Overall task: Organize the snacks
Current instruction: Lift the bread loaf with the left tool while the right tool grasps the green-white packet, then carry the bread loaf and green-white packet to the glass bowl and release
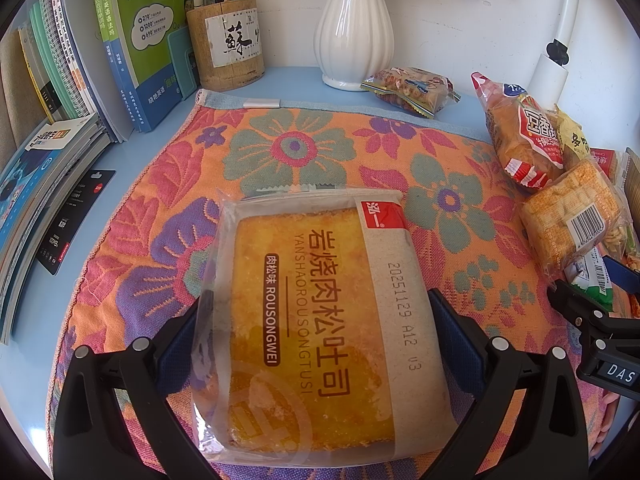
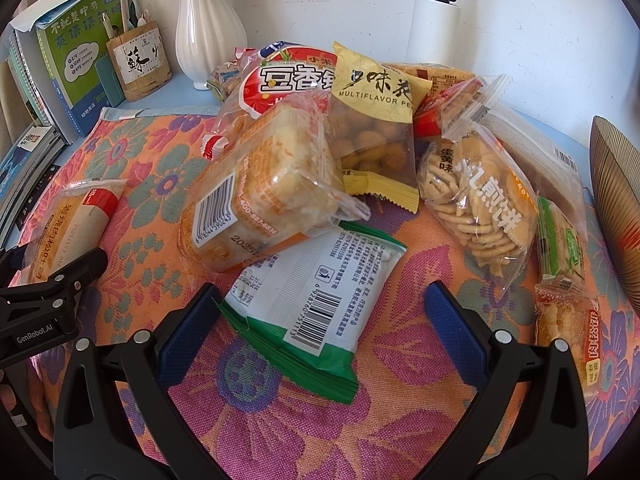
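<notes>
left wrist view: left gripper clamps the clear-wrapped golden toast packet; right gripper is spread around the green-and-white foil snack packet.

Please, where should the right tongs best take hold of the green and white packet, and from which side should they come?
Grip the green and white packet across its puffed middle, coming from the near side where the right tongs already straddle it, open. It lies flat and slanted on the cloth, its far end tucked under the orange cake packet, so draw it toward you.
</notes>
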